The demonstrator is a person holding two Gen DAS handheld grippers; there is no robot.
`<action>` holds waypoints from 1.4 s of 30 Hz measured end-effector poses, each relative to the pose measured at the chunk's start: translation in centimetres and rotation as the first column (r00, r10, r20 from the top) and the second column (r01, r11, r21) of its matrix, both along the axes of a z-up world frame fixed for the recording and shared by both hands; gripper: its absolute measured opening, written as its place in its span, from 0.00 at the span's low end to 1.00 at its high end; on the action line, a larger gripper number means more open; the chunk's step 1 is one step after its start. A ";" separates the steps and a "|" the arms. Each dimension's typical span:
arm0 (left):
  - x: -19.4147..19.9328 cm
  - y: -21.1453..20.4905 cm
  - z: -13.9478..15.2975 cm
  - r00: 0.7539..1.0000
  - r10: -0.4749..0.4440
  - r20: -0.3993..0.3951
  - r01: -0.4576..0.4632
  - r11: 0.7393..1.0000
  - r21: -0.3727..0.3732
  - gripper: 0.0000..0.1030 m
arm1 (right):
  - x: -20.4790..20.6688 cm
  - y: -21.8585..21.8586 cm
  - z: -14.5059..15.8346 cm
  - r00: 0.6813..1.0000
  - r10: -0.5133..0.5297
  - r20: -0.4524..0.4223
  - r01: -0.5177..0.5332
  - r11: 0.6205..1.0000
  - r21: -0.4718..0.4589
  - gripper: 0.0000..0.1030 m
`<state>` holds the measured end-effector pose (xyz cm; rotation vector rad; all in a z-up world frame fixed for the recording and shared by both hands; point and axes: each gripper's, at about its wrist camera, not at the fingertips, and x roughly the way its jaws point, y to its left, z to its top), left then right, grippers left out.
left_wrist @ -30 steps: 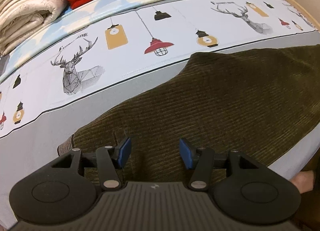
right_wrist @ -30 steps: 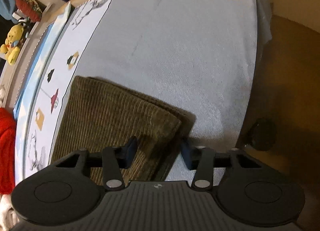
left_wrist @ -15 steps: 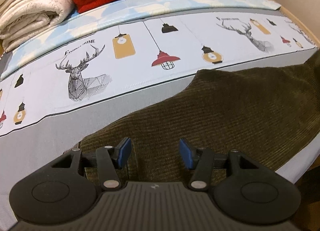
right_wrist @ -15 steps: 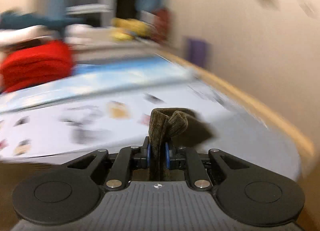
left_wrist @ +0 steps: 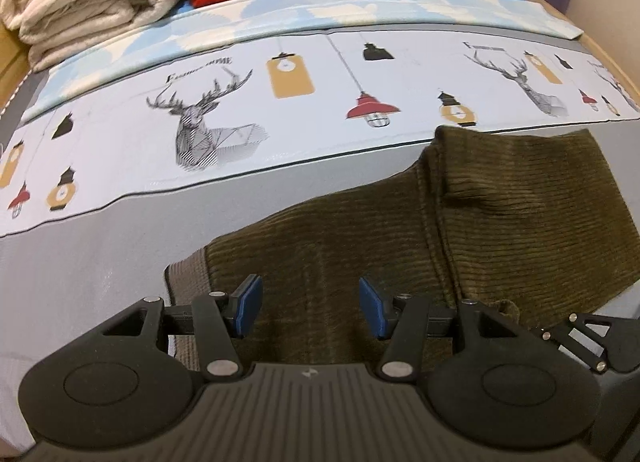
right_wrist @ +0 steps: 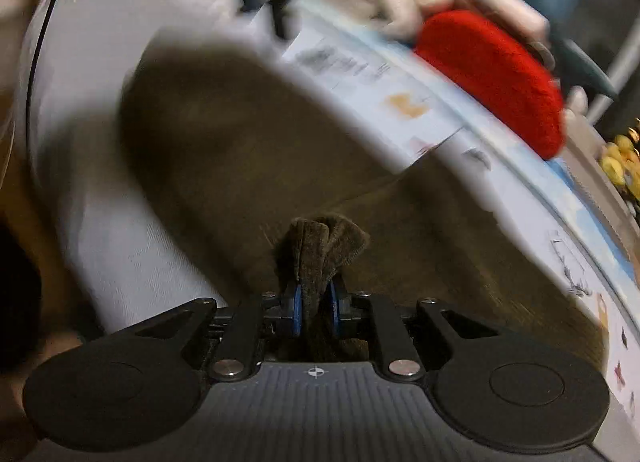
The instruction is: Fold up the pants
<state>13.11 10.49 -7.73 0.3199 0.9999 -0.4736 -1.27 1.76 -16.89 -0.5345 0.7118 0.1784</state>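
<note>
While the left gripper (left_wrist: 308,312) hovers spread, the right gripper (right_wrist: 314,312) has just pinched the pants (left_wrist: 500,213) hem, carrying it over lower frame: fold underway.

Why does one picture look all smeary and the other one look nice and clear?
Right wrist view: motion blur smears the olive corduroy pants and red folded blanket; only the right gripper pinching the fabric looks sharp. Left wrist view: crisp, though the fisheye bends the deer-print bedsheet.

Olive corduroy pants (left_wrist: 500,221) on grey bedspread, leg end folded back over itself
</note>
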 end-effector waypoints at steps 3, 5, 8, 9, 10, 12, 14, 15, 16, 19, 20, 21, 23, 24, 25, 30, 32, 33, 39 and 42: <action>-0.1 0.5 0.0 1.000 -0.004 -0.002 0.004 1.000 -0.002 0.57 | 0.0 0.7 0.7 1.000 0.009 -0.013 -0.009 1.000 -0.026 0.24; 0.0 0.7 0.0 1.000 0.001 -0.002 -0.001 1.000 0.000 0.57 | -0.7 0.5 2.0 0.997 0.068 -0.040 -0.068 0.998 0.003 0.30; 0.2 0.8 -0.2 1.000 0.008 -0.005 -0.008 1.000 0.004 0.57 | -2.0 -0.7 4.1 0.986 0.164 -0.035 -0.162 0.985 0.051 0.41; 0.3 0.7 -0.2 1.000 0.008 -0.004 -0.008 1.000 0.007 0.57 | -2.2 -1.5 4.6 0.989 0.147 -0.014 -0.146 0.988 0.059 0.44; 0.3 0.7 -0.3 1.000 0.009 -0.004 -0.009 1.000 0.009 0.57 | -2.3 -1.7 5.0 0.992 0.123 -0.005 -0.123 0.990 0.072 0.44; 0.3 0.4 -0.3 1.000 0.011 -0.007 -0.011 1.000 0.012 0.57 | -1.4 -2.9 5.2 0.998 0.067 -0.008 -0.065 0.989 0.131 0.46; 0.3 0.2 -0.4 1.000 0.009 -0.010 -0.008 1.000 0.017 0.57 | -0.4 -3.5 4.7 0.999 0.046 -0.021 -0.042 0.985 0.169 0.47; 0.2 0.0 -0.5 1.000 0.004 -0.012 -0.004 1.000 0.021 0.57 | 0.0 -3.5 4.2 0.998 0.049 -0.036 -0.041 0.982 0.185 0.47; 0.1 -0.3 -0.6 1.000 -0.001 -0.013 0.002 1.000 0.026 0.57 | 0.1 -3.5 3.8 0.997 0.056 -0.049 -0.045 0.979 0.201 0.47; -0.1 -0.9 -0.9 1.000 -0.016 -0.016 0.017 0.999 0.042 0.57 | 1.0 -3.8 2.8 0.996 0.066 -0.059 -0.049 0.965 0.259 0.42; -0.1 -1.1 -1.0 1.000 -0.020 -0.017 0.021 0.999 0.047 0.57 | 0.9 -3.6 2.7 0.995 0.089 -0.052 -0.071 0.959 0.275 0.18; -0.1 -1.3 -1.1 1.000 -0.022 -0.017 0.022 0.998 0.050 0.57 | 0.4 -3.3 2.8 0.992 0.121 -0.046 -0.104 0.958 0.268 0.18; 0.1 -1.4 -1.2 1.000 -0.021 -0.020 0.022 0.998 0.054 0.57 | -0.9 -2.4 2.7 0.977 0.212 -0.036 -0.203 0.964 0.174 0.17; 0.2 -1.5 -1.2 1.000 -0.020 -0.022 0.022 0.998 0.055 0.57 | -1.6 -2.1 2.5 0.966 0.255 -0.039 -0.247 0.959 0.137 0.17; 0.2 -1.6 -1.2 1.000 -0.021 -0.023 0.022 0.998 0.057 0.57 | -2.1 -2.0 2.3 0.960 0.279 -0.039 -0.273 0.956 0.111 0.17; 0.3 -3.4 -1.2 0.999 -0.040 -0.024 0.042 0.997 0.060 0.57 | -3.0 -3.6 2.7 0.969 0.241 -0.049 -0.233 0.963 0.136 0.19; 0.0 -4.5 -1.0 0.998 -0.064 -0.023 0.065 0.996 0.054 0.57 | -3.1 -5.3 4.5 0.982 0.183 -0.039 -0.168 0.955 0.246 0.24; -0.2 -5.1 -0.9 0.997 -0.077 -0.021 0.078 0.996 0.053 0.57 | -3.3 -6.5 5.8 0.989 0.145 -0.021 -0.133 0.946 0.296 0.35; -0.9 -8.2 -1.1 0.987 -0.157 -0.026 0.158 0.986 0.056 0.58 | -4.9 -14.5 9.7 0.998 -0.051 -0.022 0.055 0.951 0.305 0.49; -1.4 -9.5 -1.4 0.980 -0.198 -0.030 0.199 0.978 0.067 0.59 | -5.5 -19.3 7.6 0.980 -0.161 -0.114 0.177 0.975 0.137 0.48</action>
